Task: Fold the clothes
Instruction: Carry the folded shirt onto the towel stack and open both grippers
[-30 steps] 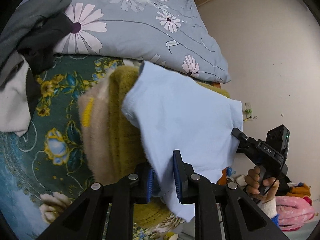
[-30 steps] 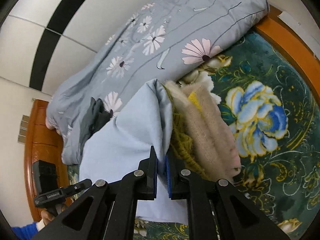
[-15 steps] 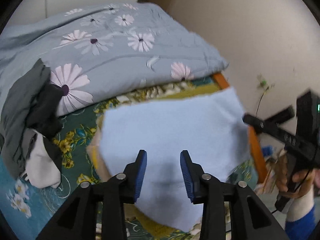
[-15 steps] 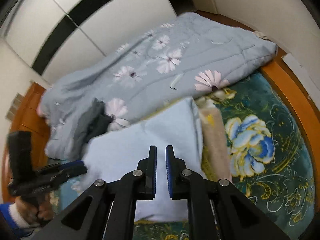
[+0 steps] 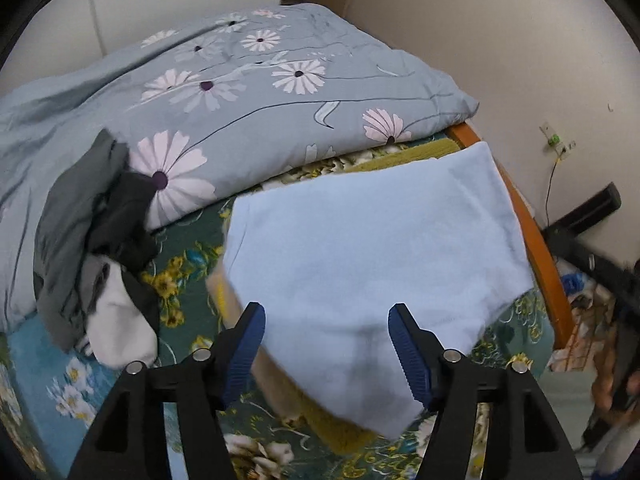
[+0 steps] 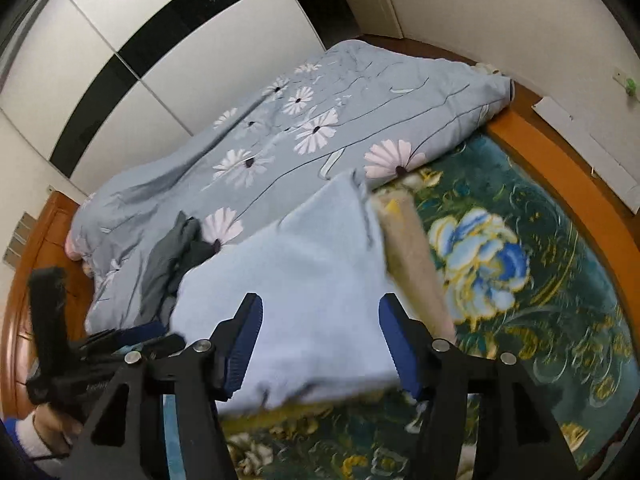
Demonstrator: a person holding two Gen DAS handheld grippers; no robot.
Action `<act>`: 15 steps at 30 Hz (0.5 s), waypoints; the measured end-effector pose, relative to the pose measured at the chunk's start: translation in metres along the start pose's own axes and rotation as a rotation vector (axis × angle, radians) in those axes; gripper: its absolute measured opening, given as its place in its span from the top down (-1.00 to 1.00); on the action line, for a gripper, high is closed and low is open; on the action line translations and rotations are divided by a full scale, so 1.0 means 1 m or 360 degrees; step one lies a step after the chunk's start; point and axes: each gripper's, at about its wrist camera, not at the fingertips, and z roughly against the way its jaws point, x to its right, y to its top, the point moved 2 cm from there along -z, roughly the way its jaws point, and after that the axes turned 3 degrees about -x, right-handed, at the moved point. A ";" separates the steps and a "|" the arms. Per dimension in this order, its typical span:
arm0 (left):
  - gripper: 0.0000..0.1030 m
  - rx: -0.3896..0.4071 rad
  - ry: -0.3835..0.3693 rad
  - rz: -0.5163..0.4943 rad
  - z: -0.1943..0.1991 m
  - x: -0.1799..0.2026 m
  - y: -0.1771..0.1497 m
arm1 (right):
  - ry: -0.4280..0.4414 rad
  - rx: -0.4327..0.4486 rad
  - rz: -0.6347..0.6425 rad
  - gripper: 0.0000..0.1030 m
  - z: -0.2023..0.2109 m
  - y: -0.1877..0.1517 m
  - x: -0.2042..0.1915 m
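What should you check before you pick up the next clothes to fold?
1. Left gripper open and empty: ok.
2. Right gripper open and empty: ok.
3. Light blue garment folded and lying on the stack: ok.
4. Blue garment sits square on the beige and yellow clothes beneath: not ok, a corner hangs past them.
5. More clothes waiting, the grey and white pile by the floral quilt: ok.
6. Stack steady: cannot tell.
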 end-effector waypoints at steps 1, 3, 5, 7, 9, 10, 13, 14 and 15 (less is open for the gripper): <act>-0.45 -0.0007 -0.0022 0.0029 0.002 -0.003 -0.005 | -0.0001 -0.0012 0.0002 -0.24 -0.001 -0.008 -0.002; -0.57 -0.0022 -0.0066 0.0086 0.005 -0.010 -0.016 | -0.0005 -0.0039 0.0009 -0.39 -0.003 -0.026 -0.007; -0.63 -0.0034 -0.0077 0.0114 0.008 -0.015 -0.028 | -0.0015 -0.0083 0.0015 -0.56 -0.007 -0.043 -0.012; -0.72 -0.0031 -0.0062 0.0141 0.011 -0.021 -0.041 | -0.0009 -0.0111 0.0038 -0.58 -0.011 -0.057 -0.020; -0.85 -0.0024 -0.0048 0.0187 0.015 -0.027 -0.053 | -0.0006 -0.0120 0.0072 -0.60 -0.012 -0.067 -0.027; -0.98 -0.0018 -0.0047 0.0214 0.018 -0.031 -0.060 | -0.0002 -0.0126 0.0088 -0.66 -0.013 -0.071 -0.030; -1.00 0.0013 -0.0066 0.0253 0.024 -0.038 -0.073 | 0.0025 -0.0131 0.0095 -0.89 -0.014 -0.080 -0.038; -1.00 0.0033 -0.0056 0.0261 0.027 -0.041 -0.077 | 0.0039 -0.0115 0.0091 -0.89 -0.013 -0.082 -0.040; -1.00 0.0052 -0.0046 0.0269 0.030 -0.044 -0.081 | 0.0040 -0.0100 0.0093 -0.89 -0.011 -0.083 -0.042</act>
